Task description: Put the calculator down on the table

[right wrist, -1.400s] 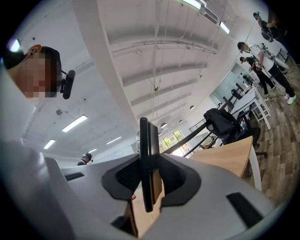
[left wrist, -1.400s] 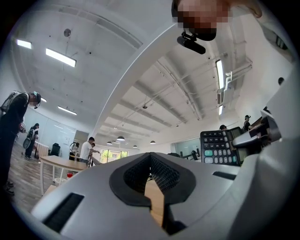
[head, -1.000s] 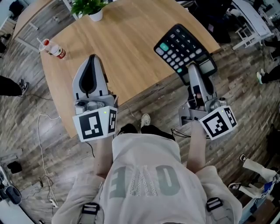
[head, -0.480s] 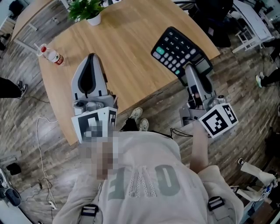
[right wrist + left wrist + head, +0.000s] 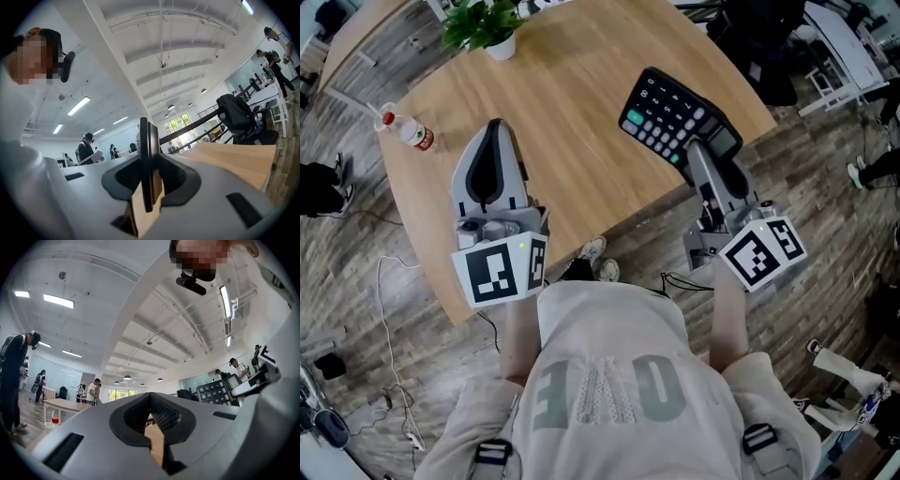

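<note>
The black calculator (image 5: pixel 667 110) hangs over the right part of the round wooden table (image 5: pixel 572 75), keys up, with its display end toward me. My right gripper (image 5: pixel 706 152) is shut on that display end. In the right gripper view the calculator (image 5: pixel 147 154) stands edge-on between the pads. My left gripper (image 5: pixel 495 125) is over the table's left half with its fingertips together and nothing in them. In the left gripper view its jaws (image 5: pixel 153 437) meet, and the calculator (image 5: pixel 215 391) shows off to the right.
A potted plant (image 5: pixel 484 25) stands at the table's far edge and a small bottle (image 5: pixel 406 131) at its left edge. Black chairs (image 5: pixel 769 47) crowd the upper right. Cables (image 5: pixel 389 281) lie on the wood floor at the left. Other people stand further off.
My right gripper has carried the calculator leftward, further in over the table from its right edge. The left gripper has kept shut and drifted slightly over the tabletop.
</note>
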Available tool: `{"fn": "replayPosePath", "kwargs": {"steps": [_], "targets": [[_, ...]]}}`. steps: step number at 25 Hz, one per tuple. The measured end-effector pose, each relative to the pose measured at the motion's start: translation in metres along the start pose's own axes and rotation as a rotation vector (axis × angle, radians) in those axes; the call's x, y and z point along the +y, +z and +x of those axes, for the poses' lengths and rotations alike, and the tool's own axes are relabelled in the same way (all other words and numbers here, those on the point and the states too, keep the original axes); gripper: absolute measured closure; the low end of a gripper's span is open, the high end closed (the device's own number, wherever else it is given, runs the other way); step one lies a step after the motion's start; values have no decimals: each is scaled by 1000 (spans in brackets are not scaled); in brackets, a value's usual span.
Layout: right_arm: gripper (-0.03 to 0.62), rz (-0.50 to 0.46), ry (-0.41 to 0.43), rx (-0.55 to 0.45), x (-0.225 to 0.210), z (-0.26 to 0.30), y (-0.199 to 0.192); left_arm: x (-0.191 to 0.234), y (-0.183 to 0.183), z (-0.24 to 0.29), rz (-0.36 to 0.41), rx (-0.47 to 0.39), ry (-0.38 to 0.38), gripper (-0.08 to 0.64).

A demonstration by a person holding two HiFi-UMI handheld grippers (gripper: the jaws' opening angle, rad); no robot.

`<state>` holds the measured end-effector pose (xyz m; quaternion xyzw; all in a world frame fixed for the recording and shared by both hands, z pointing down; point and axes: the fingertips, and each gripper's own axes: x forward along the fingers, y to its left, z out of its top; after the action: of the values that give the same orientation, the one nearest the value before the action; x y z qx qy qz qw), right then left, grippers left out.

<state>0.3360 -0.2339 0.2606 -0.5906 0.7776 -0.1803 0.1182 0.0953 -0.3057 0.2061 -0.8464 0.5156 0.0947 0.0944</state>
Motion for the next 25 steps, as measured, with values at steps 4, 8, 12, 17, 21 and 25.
{"fn": "replayPosePath", "kwargs": {"steps": [4, 8, 12, 17, 21, 25], "targets": [[489, -57, 74, 93, 1, 32, -2, 5, -17, 5, -15, 29, 1, 552], [491, -182, 186, 237, 9, 71, -11, 17, -34, 2, -36, 56, 22, 552], [491, -359, 300, 417, 9, 100, -28, 20, -41, 1, -33, 67, 38, 552], [491, -557, 400, 635, 8, 129, -55, 29, -57, -3, -45, 98, 72, 552], [491, -717, 515, 821, 11, 157, -85, 42, -76, -1, -70, 132, 97, 552], [491, -818, 653, 1046, 11, 174, -125, 50, -102, 5, -99, 176, 110, 552]]}}
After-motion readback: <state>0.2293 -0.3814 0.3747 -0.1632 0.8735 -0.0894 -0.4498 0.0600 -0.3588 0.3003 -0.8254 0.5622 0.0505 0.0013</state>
